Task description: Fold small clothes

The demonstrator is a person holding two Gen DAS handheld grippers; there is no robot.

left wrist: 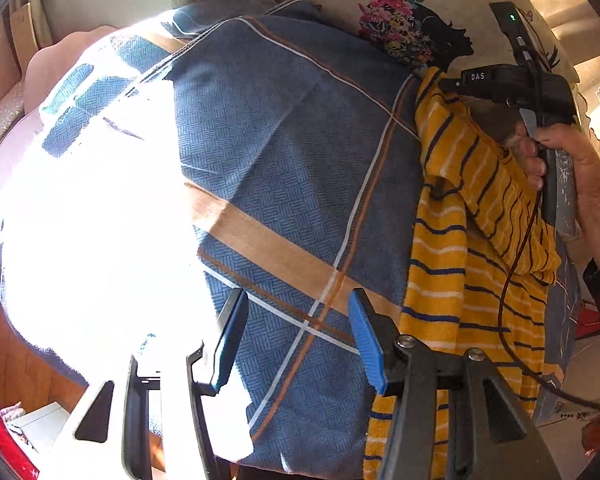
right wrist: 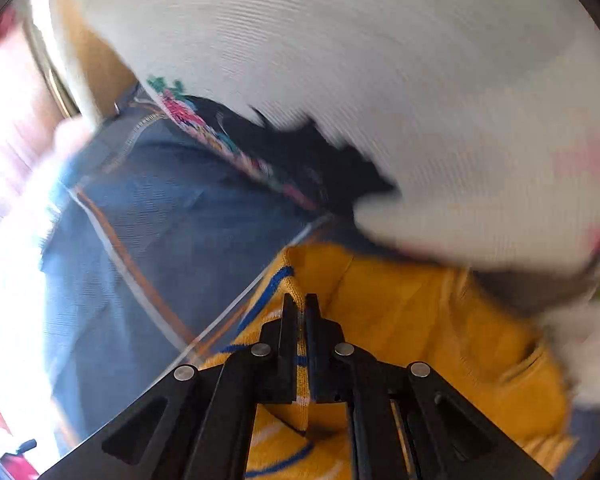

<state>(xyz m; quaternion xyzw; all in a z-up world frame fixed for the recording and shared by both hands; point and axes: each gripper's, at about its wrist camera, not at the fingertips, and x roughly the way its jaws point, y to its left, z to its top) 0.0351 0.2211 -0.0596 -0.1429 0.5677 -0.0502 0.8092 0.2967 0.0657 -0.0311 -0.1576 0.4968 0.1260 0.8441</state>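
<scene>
A small yellow garment with navy and white stripes (left wrist: 452,248) lies along the right side of a blue checked bed cover (left wrist: 292,152). My left gripper (left wrist: 296,320) is open and empty above the cover, just left of the garment. My right gripper (right wrist: 300,308) is shut on the garment's edge (right wrist: 400,320) and holds that part lifted. In the left wrist view the right gripper's body (left wrist: 516,88) shows at the garment's far end, its jaws hidden. The right wrist view is motion-blurred.
A cream pillow with a floral and black print (left wrist: 404,28) lies at the far end of the bed and fills the upper right wrist view (right wrist: 380,80). Strong sunlight washes out the cover's left part (left wrist: 100,200). Wooden floor (left wrist: 16,360) lies to the left.
</scene>
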